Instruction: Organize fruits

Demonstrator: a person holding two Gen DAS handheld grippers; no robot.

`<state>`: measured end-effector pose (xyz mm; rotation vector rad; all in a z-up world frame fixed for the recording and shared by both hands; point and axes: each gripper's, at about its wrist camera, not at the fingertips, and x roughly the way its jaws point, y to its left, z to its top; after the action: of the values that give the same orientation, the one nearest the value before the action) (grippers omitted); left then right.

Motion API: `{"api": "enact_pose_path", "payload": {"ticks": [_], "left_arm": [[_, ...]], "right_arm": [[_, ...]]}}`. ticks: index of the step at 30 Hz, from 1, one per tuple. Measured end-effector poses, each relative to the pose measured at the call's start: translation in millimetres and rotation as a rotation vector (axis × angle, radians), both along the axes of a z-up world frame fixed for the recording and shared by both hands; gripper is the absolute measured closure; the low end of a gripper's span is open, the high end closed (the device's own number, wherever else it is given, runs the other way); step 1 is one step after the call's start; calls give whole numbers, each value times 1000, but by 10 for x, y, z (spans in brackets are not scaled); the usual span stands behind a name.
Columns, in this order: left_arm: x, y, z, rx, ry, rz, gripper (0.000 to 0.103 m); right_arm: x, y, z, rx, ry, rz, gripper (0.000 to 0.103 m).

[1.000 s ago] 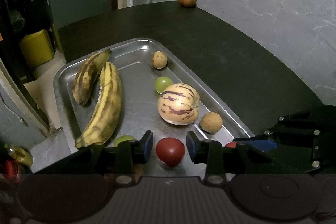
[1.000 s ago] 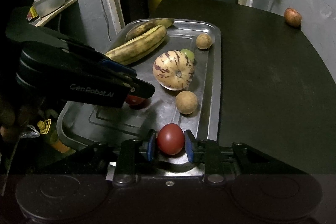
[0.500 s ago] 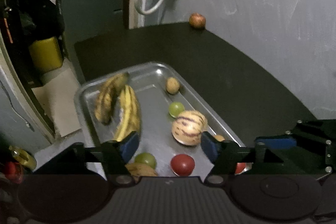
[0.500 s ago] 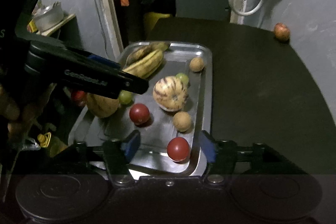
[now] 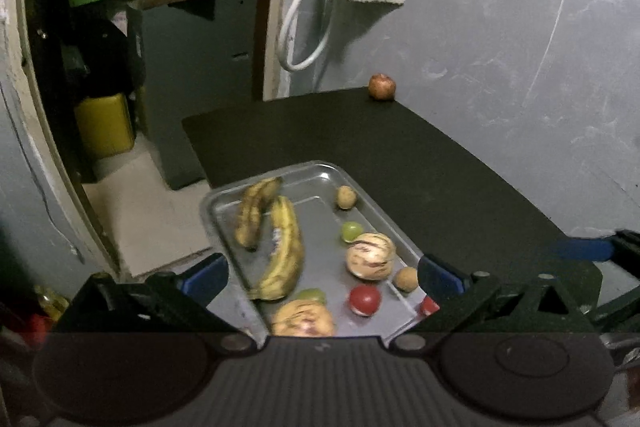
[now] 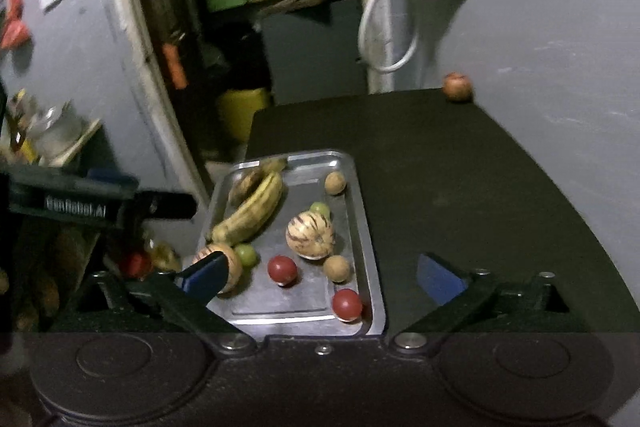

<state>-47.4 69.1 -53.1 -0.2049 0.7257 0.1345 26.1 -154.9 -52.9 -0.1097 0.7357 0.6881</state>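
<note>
My left gripper and right gripper have just been opening and now gape wide and empty above the fruit-laden metal tray.

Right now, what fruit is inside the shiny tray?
The tray holds two bananas, two striped melons, two green fruits, two brown ones and two red ones. The blue finger pad covers part of one melon.

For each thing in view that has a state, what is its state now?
Left gripper: open, jaws just opened, holding nothing.
Right gripper: open, jaws just opened, holding nothing.
Tray: on the table, filled with fruit.
Two tomatoes: lying free in the tray.
Lone fruit: on the table, outside the tray.
</note>
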Motion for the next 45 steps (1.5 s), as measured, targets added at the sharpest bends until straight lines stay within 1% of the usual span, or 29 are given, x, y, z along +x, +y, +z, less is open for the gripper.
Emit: {"api": "enact_pose_path", "payload": {"ticks": [1,4,5,7,8,11,14,18,23,28,45], "left_arm": [[-79,54,25,-3,-15,1,0],[-265,245,69,-21,-25,-14,0],[-312,298,72,-15,-21,-25,0],[-391,369,76,28,-3,-49,0],[-424,399,73,37,2,-65,0],[-506,505,66,12,-2,-108,0],[-530,555,45,-4,13,-120,0],[-542,536,54,24,16,-119,0],[-542,511,80,9,14,-115,0],[-557,508,75,20,19,-100,0],[-594,437,114,30,14,-115,0]], "right_arm": [[-63,9,43,1,-4,-26,1],[-233,66,125,1,0,-114,1],[-290,97,137,1,8,-151,1],[-375,164,136,-10,28,-210,1],[-422,211,123,-18,42,-236,1],[-555,319,87,-31,72,-292,1],[-680,403,106,-50,51,-328,1],[-711,458,148,-59,42,-342,1],[-706,489,193,-61,27,-343,1],[-726,497,205,-68,17,-345,1],[-779,469,220,-63,4,-356,1]]}}
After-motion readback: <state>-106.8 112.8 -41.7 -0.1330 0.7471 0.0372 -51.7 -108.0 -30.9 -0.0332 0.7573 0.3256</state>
